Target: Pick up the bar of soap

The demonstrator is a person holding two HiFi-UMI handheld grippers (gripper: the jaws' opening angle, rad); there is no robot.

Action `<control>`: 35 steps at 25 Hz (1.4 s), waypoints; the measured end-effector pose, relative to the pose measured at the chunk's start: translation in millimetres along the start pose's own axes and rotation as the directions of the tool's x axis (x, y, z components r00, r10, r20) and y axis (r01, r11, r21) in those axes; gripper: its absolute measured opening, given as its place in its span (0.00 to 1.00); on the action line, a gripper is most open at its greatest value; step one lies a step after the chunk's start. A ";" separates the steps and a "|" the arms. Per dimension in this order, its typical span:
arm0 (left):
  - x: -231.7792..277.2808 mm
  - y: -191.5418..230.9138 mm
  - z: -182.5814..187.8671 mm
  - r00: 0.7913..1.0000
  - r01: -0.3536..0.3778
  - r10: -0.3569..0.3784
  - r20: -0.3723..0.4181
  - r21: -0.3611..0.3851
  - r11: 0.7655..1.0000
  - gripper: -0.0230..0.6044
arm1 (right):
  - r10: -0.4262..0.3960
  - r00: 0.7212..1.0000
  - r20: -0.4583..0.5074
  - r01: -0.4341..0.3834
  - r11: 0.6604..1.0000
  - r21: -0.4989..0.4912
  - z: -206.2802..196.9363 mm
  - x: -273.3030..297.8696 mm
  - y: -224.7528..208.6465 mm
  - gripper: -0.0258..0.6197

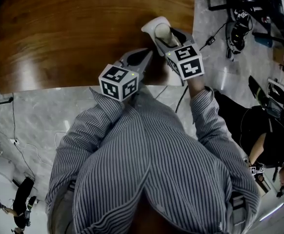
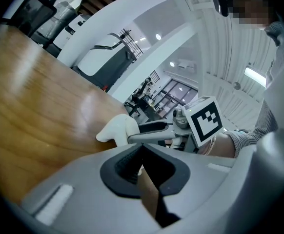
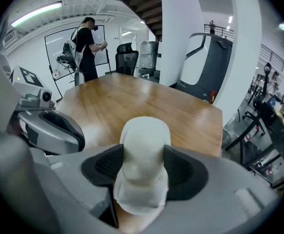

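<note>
Right tongs (image 3: 143, 168) stood spread astride the bar of soap (image 3: 144, 138), seemingly poised to pinch; left tongs (image 2: 141, 164) pressed together, spare

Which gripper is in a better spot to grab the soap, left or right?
Right. The soap sits between the right gripper's open jaws, on the table. The left gripper is off to the side, jaws together and empty.
</note>
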State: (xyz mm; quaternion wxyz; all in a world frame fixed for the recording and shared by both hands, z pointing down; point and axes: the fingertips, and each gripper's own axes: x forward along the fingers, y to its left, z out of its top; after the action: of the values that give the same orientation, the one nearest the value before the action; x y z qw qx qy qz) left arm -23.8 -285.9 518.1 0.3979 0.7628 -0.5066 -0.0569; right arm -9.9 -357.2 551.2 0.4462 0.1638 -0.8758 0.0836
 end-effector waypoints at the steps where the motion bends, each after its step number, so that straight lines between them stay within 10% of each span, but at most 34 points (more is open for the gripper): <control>1: -0.1 0.9 -0.5 1.000 -0.003 0.003 -0.002 0.003 1.000 0.04 | 0.004 1.000 -0.009 -0.004 1.000 0.003 -1.2 1.1 0.2 0.43; 17: -4.4 9.1 10.2 1.000 -0.009 0.009 -0.006 0.032 0.999 0.04 | -0.008 0.999 -0.042 0.010 0.998 0.061 2.7 0.4 -0.8 0.43; 35: -38.5 -28.3 62.8 0.997 0.025 -0.037 0.061 0.183 0.983 0.04 | -0.074 0.923 0.378 -0.013 0.975 0.224 53.4 -114.4 35.4 0.43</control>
State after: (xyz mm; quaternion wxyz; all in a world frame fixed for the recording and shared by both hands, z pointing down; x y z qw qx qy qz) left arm -52.5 -284.1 444.6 0.3092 0.8015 -0.5101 -0.0413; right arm -0.3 -315.6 427.3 0.2464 0.2396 -0.9285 0.1402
